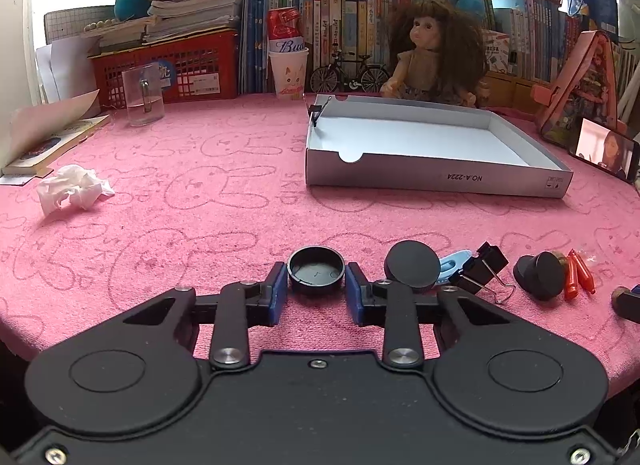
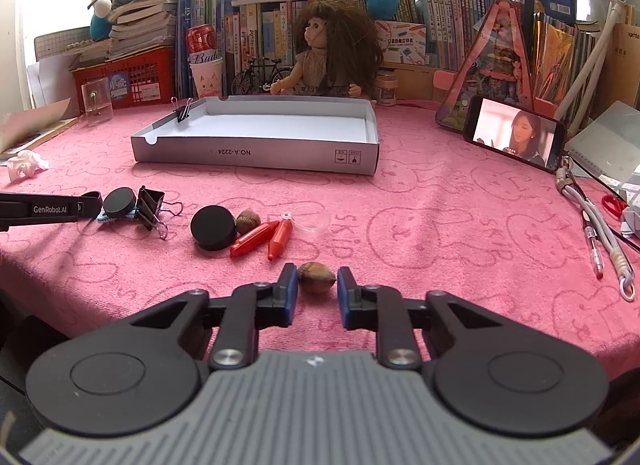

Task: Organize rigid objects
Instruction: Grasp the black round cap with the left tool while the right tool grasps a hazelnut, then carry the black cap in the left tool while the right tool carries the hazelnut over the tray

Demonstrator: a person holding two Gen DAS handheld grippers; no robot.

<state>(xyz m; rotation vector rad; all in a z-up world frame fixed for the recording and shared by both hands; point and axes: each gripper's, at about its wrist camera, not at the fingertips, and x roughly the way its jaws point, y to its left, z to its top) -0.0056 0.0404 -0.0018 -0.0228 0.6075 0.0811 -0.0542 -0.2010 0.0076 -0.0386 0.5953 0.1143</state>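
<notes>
Left tool (image 1: pixel 316 289): jaws apart, bracketing an upturned black cap (image 1: pixel 316 270) near the worktop's near edge. The blue pads (image 1: pixel 280 287) stand just beside the cap's wall on either side; contact cannot be confirmed. Risk: the cap is shallow and round, so a closure that meets it off-centre may squirt it forward across the pink towel (image 1: pixel 200 193).

Right tool (image 2: pixel 317 289): jaws apart, with a brown nut (image 2: pixel 317 282) lying between the tips near the same near edge; a narrow gap shows on each side. Risk: the nut is hard, smooth and rounded, and is judged likely to roll or pop out under a pinch above or below its widest part.

Outward from the left tool, a second black disc (image 1: pixel 412 263) rests partly on a pale blue item and touches a black binder clip (image 1: pixel 482 269). The left tool's right finger sits just beside this group, so opening wider or drifting sideways could disturb it.

Outward from the right tool lie two red crayon-like pieces (image 2: pixel 266 239), another black disc (image 2: pixel 213 227) and a second nut (image 2: pixel 248 221), clustered together; a forward overshoot would scatter them.

The grey box lid (image 2: pixel 256 155) sits toward the far edge, well apart from both tools, holding nothing visible except a clip on its left wall. It is judged the likely destination; the long carry gives a weak grip time to fail.
</notes>
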